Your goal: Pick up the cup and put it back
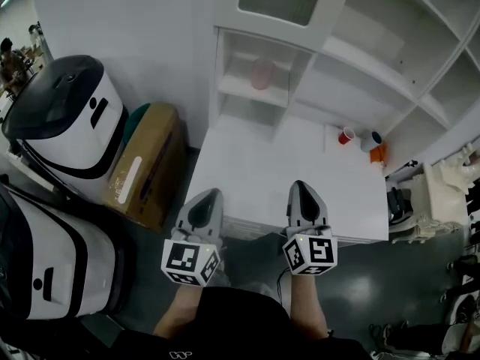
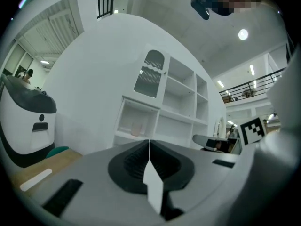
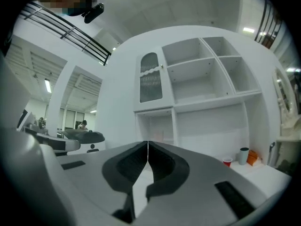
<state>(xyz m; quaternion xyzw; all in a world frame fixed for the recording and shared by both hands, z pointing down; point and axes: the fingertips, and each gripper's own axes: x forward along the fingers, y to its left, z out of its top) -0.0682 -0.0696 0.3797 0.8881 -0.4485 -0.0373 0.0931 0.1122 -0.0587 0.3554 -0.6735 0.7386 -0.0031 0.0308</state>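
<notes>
Straight ahead stands a white shelving unit (image 1: 390, 51), with a white desk (image 1: 255, 163) jutting from its base. On the floor to the left stand two white-and-black machines (image 1: 67, 118), and a brown cardboard box (image 1: 150, 163) sits between them and the desk.

At the desk's near edge the left gripper (image 1: 213, 193) and right gripper (image 1: 298, 184) are side by side and level. The jaws of each are closed together with nothing between them.

The pink cup (image 1: 262, 73) is in the small open compartment at the far left of the shelving, above the desk. It stands upright with its long axis vertical, well apart from both grippers.

At the desk's far right stand a red cup (image 1: 346, 136) and a grey cup (image 1: 371, 141), with an orange object (image 1: 379, 154) just beside them.
</notes>
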